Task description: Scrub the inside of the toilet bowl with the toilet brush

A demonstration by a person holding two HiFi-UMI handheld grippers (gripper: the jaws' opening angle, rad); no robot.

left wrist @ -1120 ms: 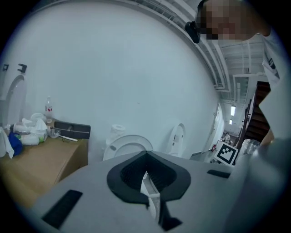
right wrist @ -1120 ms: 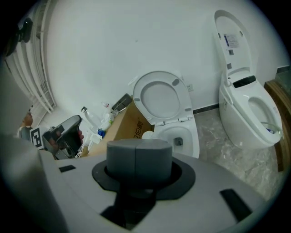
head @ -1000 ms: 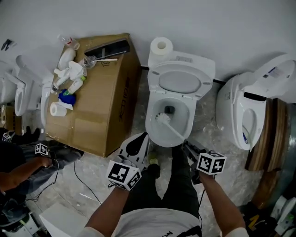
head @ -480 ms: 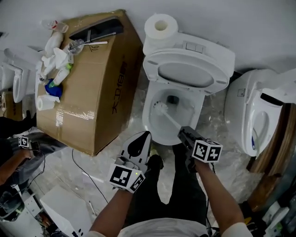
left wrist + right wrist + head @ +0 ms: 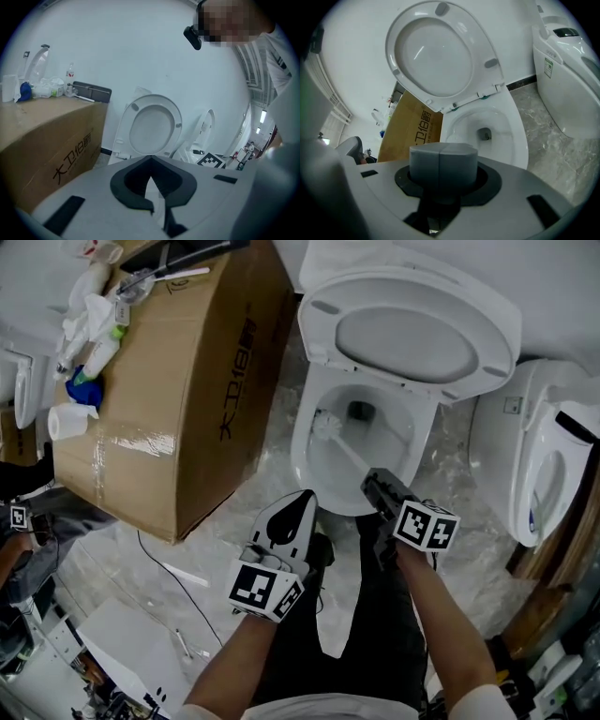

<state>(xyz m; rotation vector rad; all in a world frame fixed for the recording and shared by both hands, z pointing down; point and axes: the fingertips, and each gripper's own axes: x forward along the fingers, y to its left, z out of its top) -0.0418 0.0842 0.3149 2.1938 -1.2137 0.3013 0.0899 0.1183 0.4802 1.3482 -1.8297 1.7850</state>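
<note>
the right gripper is being held over the near rim of the toilet bowl. its fingers are being pressed together, with only a seam showing between them in the right gripper view. the handle of the toilet brush is being gripped at their tips. it is running up and to the left from the fingertips, and the white bristle head is being rested low on the left side inside the bowl, near the drain opening. in the right gripper view the brush is being hidden behind the closed fingers, and the bowl and drain are showing just beyond them.

the left gripper is being held to the left of the right one, outside the bowl, its fingertips being pointed at the bowl's near left rim. its fingers are being held drawn together, with nothing between them.

the raised seat and lid are being seen beyond both sets of fingers. a cardboard box is standing to the left of the left fingers, with bottles and a paper roll lying on its top. a second toilet is standing to the right of the right fingers.
</note>
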